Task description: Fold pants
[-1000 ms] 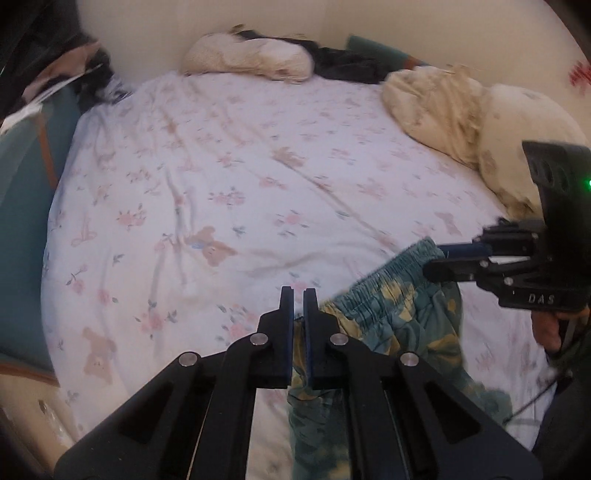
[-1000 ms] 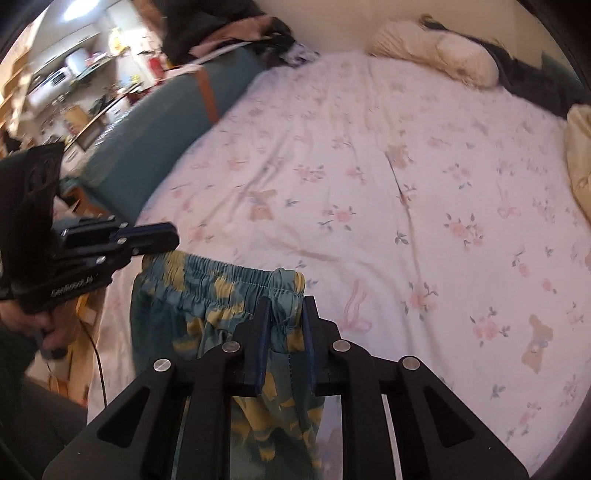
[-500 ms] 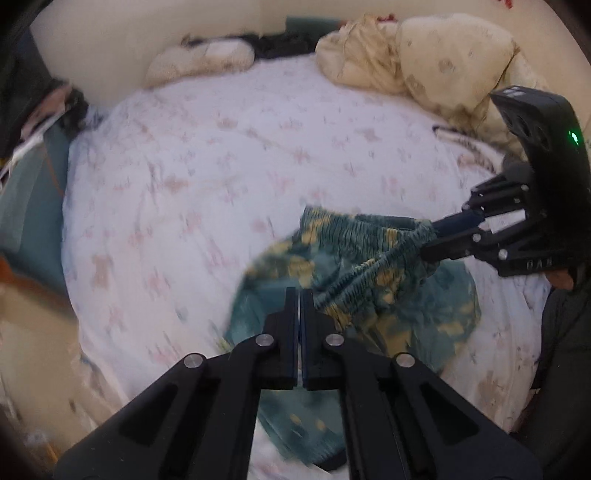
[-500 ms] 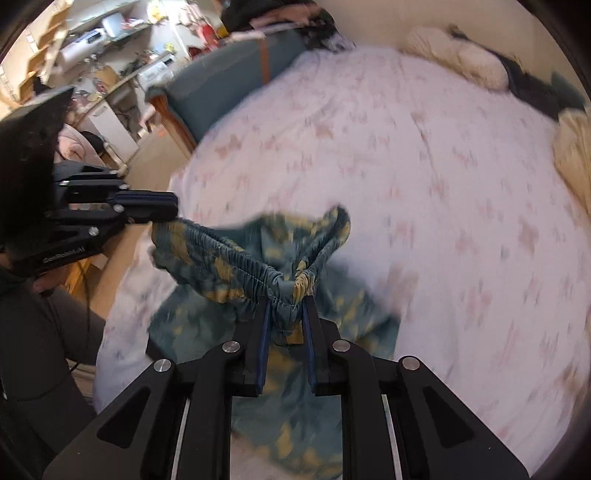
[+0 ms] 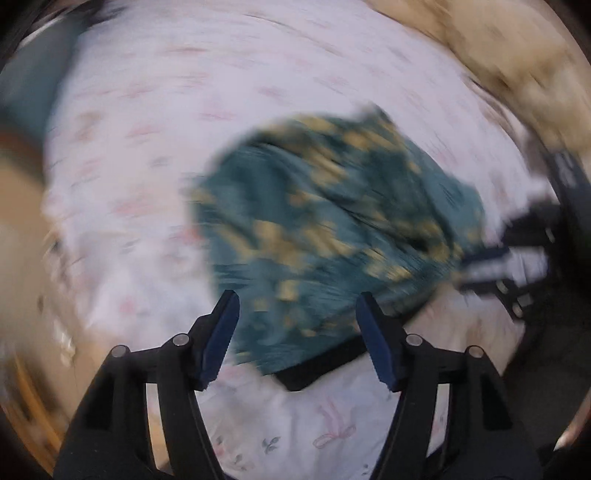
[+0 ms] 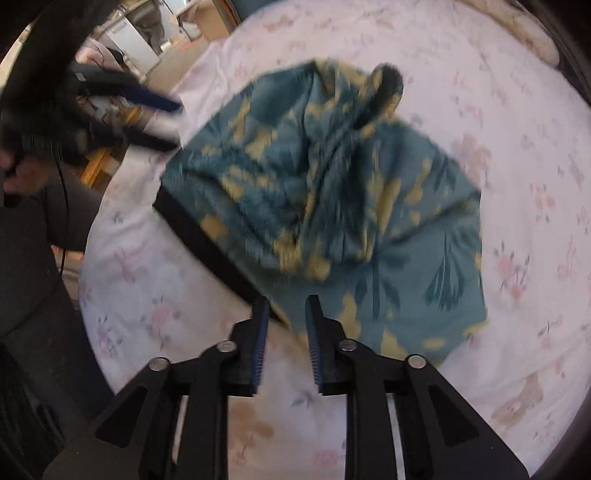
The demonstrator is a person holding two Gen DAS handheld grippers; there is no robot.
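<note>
The teal pants with a yellow leaf print (image 5: 325,229) lie crumpled in a heap on the floral bed sheet (image 5: 147,147), also in the right wrist view (image 6: 332,206). A black hem band (image 6: 207,243) shows along their near edge. My left gripper (image 5: 297,317) is open and empty, just short of the heap; the view is motion-blurred. My right gripper (image 6: 285,321) is open and empty at the hem's near corner. Each gripper shows in the other's view, the right one (image 5: 491,266) and the left one (image 6: 147,118), both open beside the pants.
The bed sheet (image 6: 517,110) spreads around the pants. A cream duvet (image 5: 517,66) is bunched at the far right of the bed. Beyond the bed's left edge there is a floor with furniture (image 6: 140,33). The person's dark clothing (image 6: 33,258) fills the left side.
Both grippers were shut on the waistband, lifting the pants. Both have opened, and the pants have dropped into a heap on the sheet. Both cameras now look more steeply down.
</note>
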